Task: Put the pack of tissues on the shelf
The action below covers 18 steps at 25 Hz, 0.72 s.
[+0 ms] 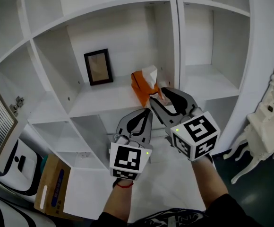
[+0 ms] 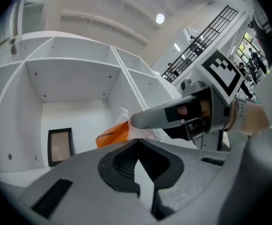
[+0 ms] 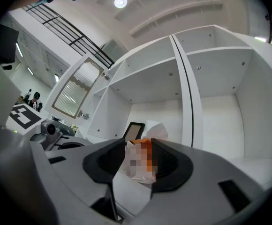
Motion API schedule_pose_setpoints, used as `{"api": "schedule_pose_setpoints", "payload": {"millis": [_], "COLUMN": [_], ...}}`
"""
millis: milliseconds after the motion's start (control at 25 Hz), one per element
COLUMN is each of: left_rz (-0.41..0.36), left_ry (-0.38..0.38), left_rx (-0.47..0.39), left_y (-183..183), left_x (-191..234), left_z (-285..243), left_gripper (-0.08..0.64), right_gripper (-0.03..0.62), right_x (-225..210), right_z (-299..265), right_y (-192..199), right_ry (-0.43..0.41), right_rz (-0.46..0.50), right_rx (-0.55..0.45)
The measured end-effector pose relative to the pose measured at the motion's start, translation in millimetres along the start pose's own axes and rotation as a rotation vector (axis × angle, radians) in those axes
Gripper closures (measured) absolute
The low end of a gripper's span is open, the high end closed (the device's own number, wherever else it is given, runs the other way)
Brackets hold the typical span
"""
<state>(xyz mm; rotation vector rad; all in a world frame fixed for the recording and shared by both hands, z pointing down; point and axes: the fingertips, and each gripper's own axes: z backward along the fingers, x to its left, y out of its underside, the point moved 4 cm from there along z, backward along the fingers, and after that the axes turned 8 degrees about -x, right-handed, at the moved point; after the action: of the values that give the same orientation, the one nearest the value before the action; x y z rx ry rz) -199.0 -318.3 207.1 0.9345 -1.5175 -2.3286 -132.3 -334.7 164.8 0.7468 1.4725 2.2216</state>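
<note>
On the middle shelf board (image 1: pixel 104 100) of the white shelving unit, the pack of tissues (image 1: pixel 144 84) sits at the right end, tilted, close to the vertical divider (image 1: pixel 175 41) and near the front edge. A dark picture frame (image 1: pixel 98 66) leans against the back panel, well apart to the left of the pack.

Gripper state:
- Right hand-held gripper (image 1: pixel 157 96): jaws wide apart. The lower end of the pack lies between them, and the pads do not appear to press on it.
- Left hand-held gripper (image 1: pixel 146 113): jaws closed tip to tip with nothing between them. It is held just beside and below the right unit.

Assessment: the pack appears to be placed, and what is left is to draw the right hand-held gripper clear.

Hazards from this position:
1. Snagging. The soft wrapper sits inside the jaw gap. A sideways or angled withdrawal could catch the film and drag the pack toward the front edge.
2. Tipping. The pack leans instead of lying flat. A light knock from either jaw could roll it over or off the board.
3. Collision. The two hand-held grippers are close together, so a hurried retreat could bump one against the other and pass the jolt to the pack.

Surface and room: the boards are smooth, white and glossy, and probably give little friction to hold a light pack. A cardboard box (image 1: pixel 52 183) stands on the floor at lower left. A white table (image 1: pixel 264 126) with curved legs stands at the right. Round ceiling lights show in both gripper views.
</note>
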Motion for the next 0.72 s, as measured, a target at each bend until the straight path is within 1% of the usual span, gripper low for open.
{"api": "schedule_pose_setpoints", "payload": {"millis": [120,200,240,320,400,720], "left_rz": [0.008,0.013,0.016,0.018,0.012,0.003], "left_ry": [-0.020,-0.031,-0.035,-0.039,-0.038,-0.030], "left_rx": [0.004,0.008,0.011,0.016,0.021,0.012], "left_y": [2.5,4.5,5.5,7.6,9.0,7.6], "left_x": [4.0,6.9,8.0,8.9,8.4,6.2], "left_z": [-0.6,-1.4,-1.7,-2.2,-2.5,-2.6], "left_gripper": [0.554,0.554,0.554,0.554,0.554,0.554], "right_gripper": [0.446,0.527,0.555,0.569,0.572,0.572], "right_x": [4.2,9.8,12.7,17.2,18.3,7.8], "right_z": [8.8,12.0,12.7,12.8,12.0,-5.0], "right_y": [-2.2,0.0,2.4,8.0,11.6,18.1], "right_ry": [-0.005,-0.020,-0.028,-0.036,-0.033,-0.014], "right_rz": [0.074,0.131,0.157,0.198,0.211,0.188], "right_rx": [0.003,0.024,0.039,0.066,0.077,0.083]}}
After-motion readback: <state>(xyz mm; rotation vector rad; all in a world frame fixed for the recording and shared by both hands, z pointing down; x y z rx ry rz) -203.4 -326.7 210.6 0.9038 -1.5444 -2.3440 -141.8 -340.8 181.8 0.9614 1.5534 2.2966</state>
